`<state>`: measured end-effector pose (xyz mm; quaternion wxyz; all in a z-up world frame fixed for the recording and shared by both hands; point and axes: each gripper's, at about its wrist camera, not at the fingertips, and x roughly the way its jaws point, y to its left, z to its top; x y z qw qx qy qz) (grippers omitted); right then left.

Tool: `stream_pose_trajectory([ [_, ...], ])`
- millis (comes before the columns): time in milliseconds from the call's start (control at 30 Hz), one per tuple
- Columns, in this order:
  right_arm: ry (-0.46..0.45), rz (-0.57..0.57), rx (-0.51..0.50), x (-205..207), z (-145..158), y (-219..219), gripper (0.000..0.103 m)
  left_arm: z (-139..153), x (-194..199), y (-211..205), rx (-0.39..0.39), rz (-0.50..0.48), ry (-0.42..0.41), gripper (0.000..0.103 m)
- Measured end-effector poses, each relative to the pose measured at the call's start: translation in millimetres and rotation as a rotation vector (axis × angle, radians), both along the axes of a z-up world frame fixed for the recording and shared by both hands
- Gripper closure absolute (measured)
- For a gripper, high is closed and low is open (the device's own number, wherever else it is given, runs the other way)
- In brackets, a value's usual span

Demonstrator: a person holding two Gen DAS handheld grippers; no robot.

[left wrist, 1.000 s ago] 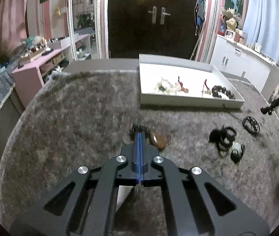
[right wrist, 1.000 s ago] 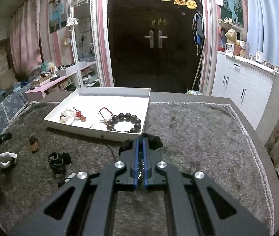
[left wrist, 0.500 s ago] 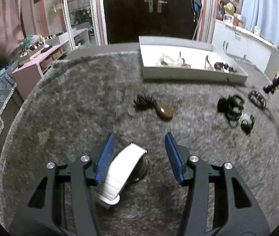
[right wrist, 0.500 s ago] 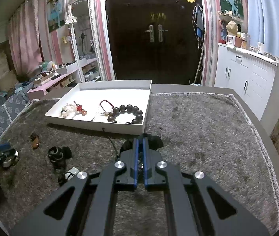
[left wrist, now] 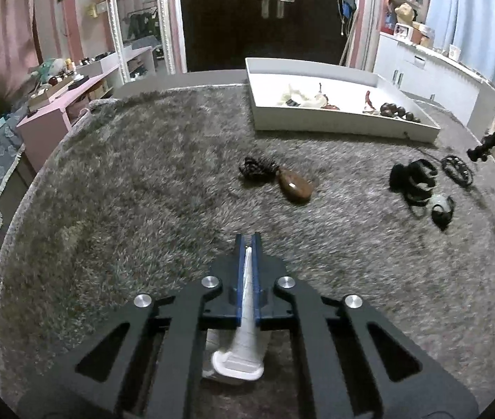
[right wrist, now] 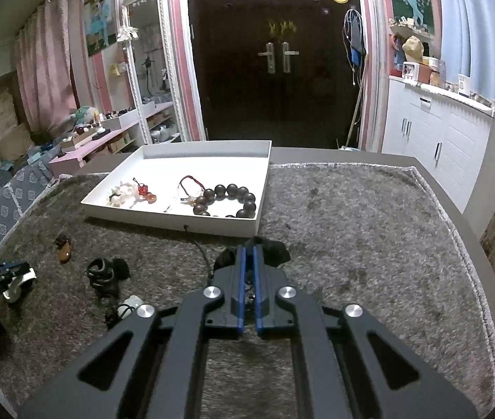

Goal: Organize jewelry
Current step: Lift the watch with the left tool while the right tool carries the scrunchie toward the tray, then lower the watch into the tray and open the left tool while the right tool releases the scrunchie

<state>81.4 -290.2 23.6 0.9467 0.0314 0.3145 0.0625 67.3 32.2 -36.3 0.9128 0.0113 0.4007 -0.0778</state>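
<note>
On the grey shaggy rug (left wrist: 114, 188) that covers the tabletop, the left gripper (left wrist: 248, 241) has just closed, and its blue pads now clamp a white band-like piece (left wrist: 245, 331) edge-on between them; the wide end of that piece hangs out behind the pads, toward the camera. Ahead of this gripper lies a brown oval pendant (left wrist: 294, 185) touching a dark bundle of cord (left wrist: 256, 168). Farther to the right sits a black coiled bracelet pile (left wrist: 414, 183), with a pale ring-shaped piece (left wrist: 441, 206) just beside it and a thin dark bangle (left wrist: 456, 169) near it.

At the far side of the rug stands a white tray (right wrist: 226, 225). Inside it lie a bracelet of large dark beads (right wrist: 233, 199), a thin red cord piece (right wrist: 189, 183), a small red and amber charm (right wrist: 146, 192) and a cluster of whitish pieces (right wrist: 121, 192), all toward the tray's near wall.

Just in front of the tray's near wall, the right gripper (right wrist: 248, 255) is pressed together with only a thin gap, gripping something dark and beaded whose kind I cannot tell; black lumps (right wrist: 275, 251) bulge out on both sides of its tips, and a thin black cord (right wrist: 202, 253) trails from there toward the tray. From the right wrist view, the left gripper shows at the far left edge with the white piece in it.
</note>
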Motion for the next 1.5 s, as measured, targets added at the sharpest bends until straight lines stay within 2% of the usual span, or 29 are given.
stream_pose_trajectory([
  [67,0.000,0.001,0.001,0,0,0,0.100,2,-2,-2,0.022,-0.007,0.009,0.102],
  [133,0.002,0.001,0.003,0,0,0,0.100,2,-5,-2,0.026,-0.013,0.024,0.096],
  [200,0.001,0.003,0.001,0,0,0,0.100,3,-10,-3,0.037,-0.022,0.027,0.071],
  [267,0.004,0.004,0.001,0,0,-1,0.100,4,-17,-4,0.061,-0.034,0.016,0.059],
  [367,0.006,0.003,0.005,0,-1,-1,0.100,-3,-21,-3,0.087,-0.046,0.029,0.059],
  [467,0.006,0.003,0.004,0,-1,-2,0.100,-11,-19,0,0.097,-0.038,0.047,0.080],
  [567,0.006,0.003,0.001,0,-1,-2,0.100,-4,-19,7,0.049,-0.013,0.025,0.084],
  [833,-0.047,0.001,-0.015,1,14,0,0.100,36,-4,-1,-0.007,-0.022,-0.075,0.084],
  [1000,-0.077,0.011,-0.027,8,28,3,0.100,71,17,-19,-0.006,-0.044,-0.162,0.084],
  [1167,-0.125,0.030,-0.033,26,46,10,0.100,111,51,-42,-0.003,-0.063,-0.266,0.084],
  [1300,-0.156,0.049,-0.023,49,58,16,0.100,136,82,-60,-0.026,-0.077,-0.319,0.084],
  [1500,-0.172,0.075,-0.008,103,63,31,0.100,140,149,-91,-0.014,-0.063,-0.312,0.084],
])
